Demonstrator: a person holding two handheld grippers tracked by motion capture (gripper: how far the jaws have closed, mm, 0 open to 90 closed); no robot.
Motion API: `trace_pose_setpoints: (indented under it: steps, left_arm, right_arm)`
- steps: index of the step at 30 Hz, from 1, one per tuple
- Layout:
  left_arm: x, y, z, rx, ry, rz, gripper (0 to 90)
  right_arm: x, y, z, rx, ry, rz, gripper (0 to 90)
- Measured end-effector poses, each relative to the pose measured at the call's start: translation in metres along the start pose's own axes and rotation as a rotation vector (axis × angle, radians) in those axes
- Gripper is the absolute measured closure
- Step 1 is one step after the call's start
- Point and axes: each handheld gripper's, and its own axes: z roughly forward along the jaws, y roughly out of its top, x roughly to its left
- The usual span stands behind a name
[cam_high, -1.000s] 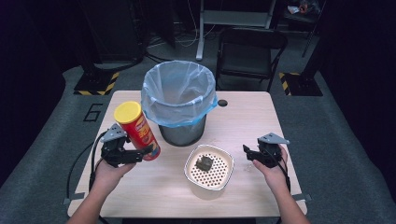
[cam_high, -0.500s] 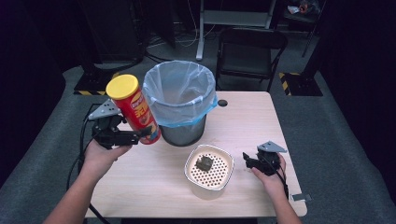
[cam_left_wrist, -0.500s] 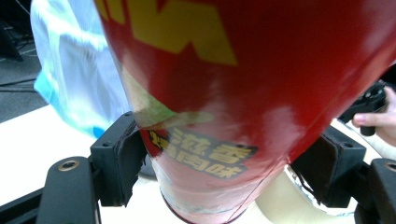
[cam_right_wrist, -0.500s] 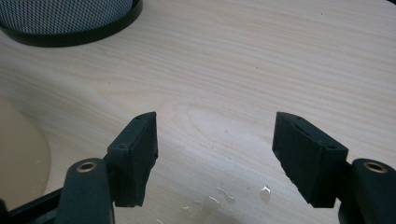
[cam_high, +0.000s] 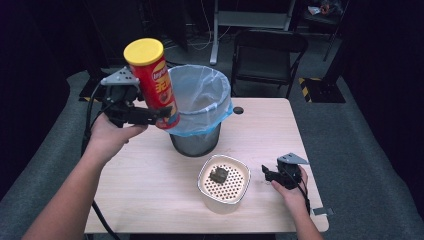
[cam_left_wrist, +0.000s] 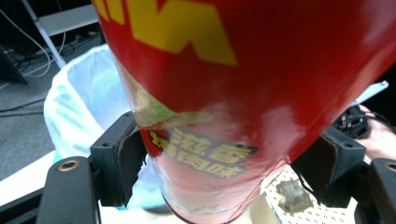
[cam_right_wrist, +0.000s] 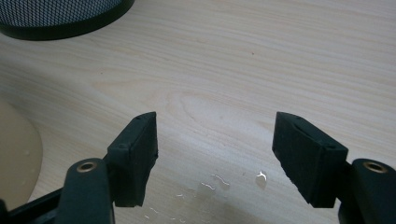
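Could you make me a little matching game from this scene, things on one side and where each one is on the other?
Things:
1. chip can
2. bin
3. strainer bowl
4. right gripper

Places or states:
a. low over the table, jaws open with nothing between them
b. lined with a light blue bag, at the back of the table
c. held up in the air, clamped in the left gripper
d. on the table in front of the bin, a small dark lump in it

Pairs: 1-c, 2-b, 3-d, 4-a
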Motion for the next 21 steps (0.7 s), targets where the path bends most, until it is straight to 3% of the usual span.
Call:
trace_pose_setpoints:
  steps: [2, 7, 14, 21]
  left_arm:
    - [-0.001, 0.015, 0.005, 0.009, -0.002, 0.026, 23.5]
    - [0.0, 0.031, 0.023, 0.023, -0.006, 0.033, 23.5]
    - [0.005, 0.043, 0.053, 0.029, -0.006, -0.008, 23.5]
    - [0.017, 0.047, 0.08, 0.029, 0.05, -0.073, 23.5]
  right_arm:
    - [0.001, 0.0, 0.0, 0.002, -0.004, -0.002, 30.7]
    - [0.0, -0.001, 0.001, 0.005, -0.01, -0.002, 30.7]
    - [-0.001, -0.001, 0.001, 0.005, -0.008, -0.006, 30.7]
    - [0.0, -0.001, 0.002, 0.013, -0.005, -0.004, 30.7]
